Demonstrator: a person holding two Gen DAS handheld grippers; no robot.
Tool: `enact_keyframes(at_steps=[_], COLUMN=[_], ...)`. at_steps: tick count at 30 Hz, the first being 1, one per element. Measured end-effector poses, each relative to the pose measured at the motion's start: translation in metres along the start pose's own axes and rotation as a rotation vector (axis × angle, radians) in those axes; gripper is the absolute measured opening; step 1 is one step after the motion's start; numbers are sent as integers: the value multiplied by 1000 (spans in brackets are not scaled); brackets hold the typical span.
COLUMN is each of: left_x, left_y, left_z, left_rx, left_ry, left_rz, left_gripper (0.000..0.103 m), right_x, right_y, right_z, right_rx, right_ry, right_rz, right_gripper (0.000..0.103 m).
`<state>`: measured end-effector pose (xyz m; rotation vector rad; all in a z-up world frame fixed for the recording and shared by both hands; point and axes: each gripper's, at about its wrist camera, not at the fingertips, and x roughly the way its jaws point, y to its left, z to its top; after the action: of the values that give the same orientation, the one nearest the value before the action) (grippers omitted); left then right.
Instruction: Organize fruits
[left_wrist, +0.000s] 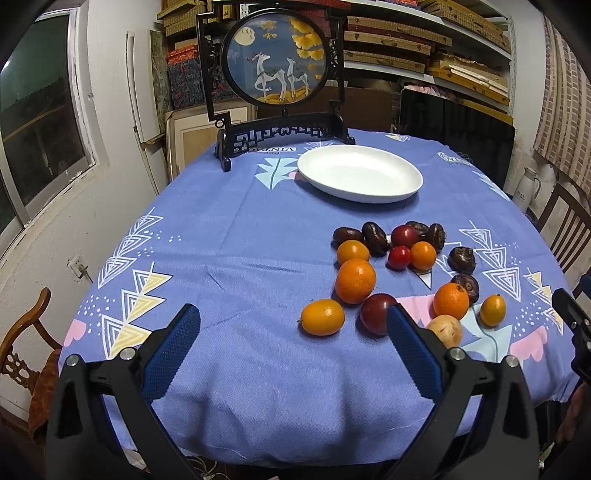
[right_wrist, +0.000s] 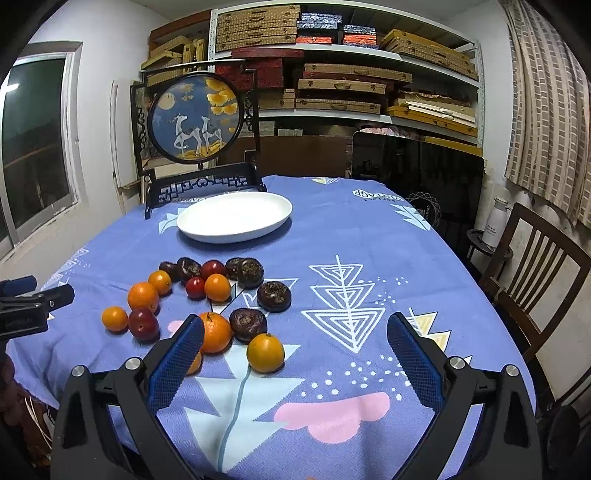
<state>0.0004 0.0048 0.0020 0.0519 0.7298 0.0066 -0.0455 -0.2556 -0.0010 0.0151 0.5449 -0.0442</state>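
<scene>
Shelves of flat boxes line the back wall behind a table spread with a blue patterned cloth (left_wrist: 236, 229). On it, the fruits (left_wrist: 402, 273) lie in a loose cluster toward the near right side: oranges, small red ones, and dark wrinkled ones, several touching. One orange (right_wrist: 265, 352) sits a little apart, nearest the right gripper. A white plate (left_wrist: 360, 173) stands farther back, bare, just in front of a round deer screen (left_wrist: 275, 59) on its dark stand.

The left gripper (left_wrist: 293, 325) hovers low at the near table edge, fingers spread wide with nothing between them; its right finger (left_wrist: 413, 354) partly hides a dark red fruit (left_wrist: 376, 312) and a pale yellowish one (left_wrist: 447, 329). The right gripper (right_wrist: 295, 332) is likewise spread and holding nothing (its left finger (right_wrist: 177, 363) overlaps the largest orange (right_wrist: 216, 331) in view). Open cloth stretches left of the fruits and between them and the plate. A wooden chair (right_wrist: 535, 273) stands off the table's right edge.
</scene>
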Motion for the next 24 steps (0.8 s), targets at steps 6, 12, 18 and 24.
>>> enact_keyframes(at_steps=[6,12,18,24], left_x=[2,7,12,13], left_y=[-2,-5,-6,-5], left_z=[-5,-8,-12,-13], left_rx=[10,20,23,22], left_ry=[2,11,30,29], left_rz=[-7,-17,-20,-15], left_gripper=[99,99,99,99], right_x=[-1,3,2,3], right_y=[2,4,5,6], right_z=[-3,-6,-6,-7], right_rx=[-14,-15,-17,-14], right_ry=[2,19,19,25], right_rz=[5,17,18,19], right_gripper=[99,99,99,99])
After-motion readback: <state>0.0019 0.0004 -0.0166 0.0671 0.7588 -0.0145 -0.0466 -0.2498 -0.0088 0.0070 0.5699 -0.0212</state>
